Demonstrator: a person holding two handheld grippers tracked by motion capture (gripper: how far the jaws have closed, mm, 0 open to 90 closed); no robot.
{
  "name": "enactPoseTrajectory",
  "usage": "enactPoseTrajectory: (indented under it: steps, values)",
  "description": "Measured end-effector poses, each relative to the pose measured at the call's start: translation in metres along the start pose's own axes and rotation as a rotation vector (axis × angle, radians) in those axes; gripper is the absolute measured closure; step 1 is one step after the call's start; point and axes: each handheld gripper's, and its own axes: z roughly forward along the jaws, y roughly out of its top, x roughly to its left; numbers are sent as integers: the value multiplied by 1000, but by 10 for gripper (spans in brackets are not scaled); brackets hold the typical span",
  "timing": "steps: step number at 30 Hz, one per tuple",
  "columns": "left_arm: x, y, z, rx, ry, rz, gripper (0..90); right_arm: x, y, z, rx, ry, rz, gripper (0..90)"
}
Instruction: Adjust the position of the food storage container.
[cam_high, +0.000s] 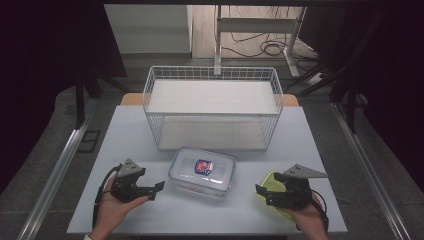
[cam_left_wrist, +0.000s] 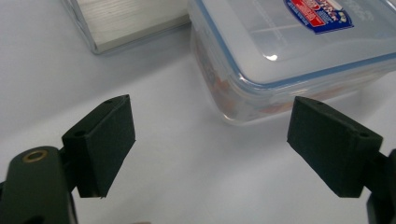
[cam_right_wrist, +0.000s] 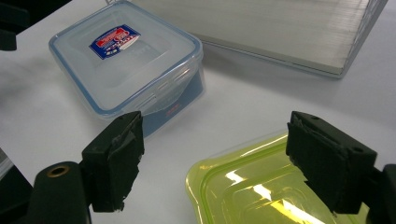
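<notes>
The left hand-held gripper (cam_high: 159, 188) rests on the bench (cam_high: 125, 130) with its jaws spread wide and nothing between them. In the left gripper view they point toward the near corner of the clear box (cam_left_wrist: 289, 60) without touching it. The right hand-held gripper (cam_high: 261, 194) is likewise released, its jaws wide apart. It sits over the green lid (cam_high: 272, 186), which lies flat on the bench at the right. In the right gripper view the green lid (cam_right_wrist: 261, 186) lies below and between the jaws; whether they touch it I cannot tell.

The bench is pale blue-grey and smooth. A white wire basket (cam_high: 212, 107) stands at its far side, with a pale board lining its bottom. Beyond it are a grey floor, a metal stand and loose cables; the sides of the room are dark.

The clear box stands in the middle of the bench, just in front of the basket, between the two grippers. It is rectangular with rounded corners, its see-through lid edged in blue and carrying a red and blue label (cam_high: 203, 166).
</notes>
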Motion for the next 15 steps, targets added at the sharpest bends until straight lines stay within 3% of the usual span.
enactPoseTrajectory:
  steps: [5,15]
  values:
    - [3,0,-1,-3,-24,-13,174,2,0,-1,6,14,12,213]
    - [2,1,-3,4,-20,-13,172,17,4,-2,15,37,-30,314]
